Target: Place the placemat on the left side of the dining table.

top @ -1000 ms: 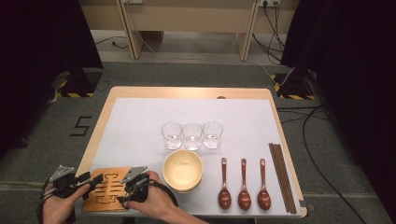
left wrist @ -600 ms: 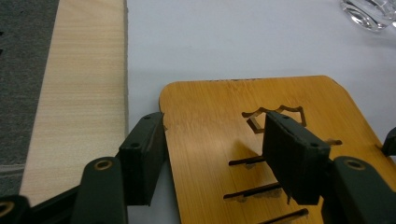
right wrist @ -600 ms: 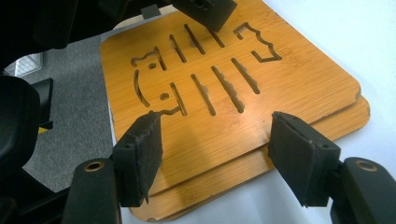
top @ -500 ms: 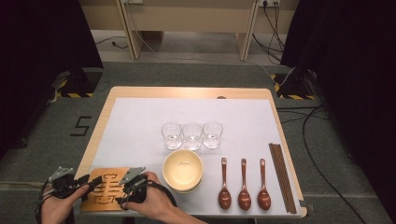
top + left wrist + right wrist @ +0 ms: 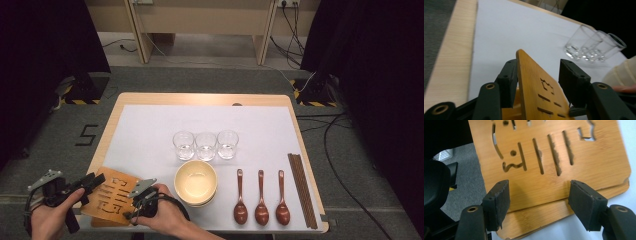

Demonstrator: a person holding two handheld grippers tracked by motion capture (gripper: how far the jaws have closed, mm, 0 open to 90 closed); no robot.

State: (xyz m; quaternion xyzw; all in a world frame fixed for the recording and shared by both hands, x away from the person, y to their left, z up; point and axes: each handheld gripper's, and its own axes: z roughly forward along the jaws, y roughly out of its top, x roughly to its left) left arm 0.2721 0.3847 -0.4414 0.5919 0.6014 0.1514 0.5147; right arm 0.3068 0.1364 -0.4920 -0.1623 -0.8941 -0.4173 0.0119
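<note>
Bamboo, a cut-out coaster (image 5: 536, 87), stands tilted between the left gripper (image 5: 87, 184)'s jaws, which have just been closing; one pad touches, the other hasn't. It lifts off a second coaster (image 5: 544, 217) at the table (image 5: 150, 100)'s near left corner. The right gripper (image 5: 539, 202) hangs wide, empty. Next, likely: clamp, separate. White sheet (image 5: 260, 130); dark curtains beyond.

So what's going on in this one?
A person with a gripper in each hand is working on a stack of wooden cut-out boards at the table's near left corner. The left gripper has the top board between its jaws, which have just been closing, and tilts it up off the board beneath. The right gripper hovers open over the stack. Bowl, glasses, spoons and chopsticks lie untouched.
</note>
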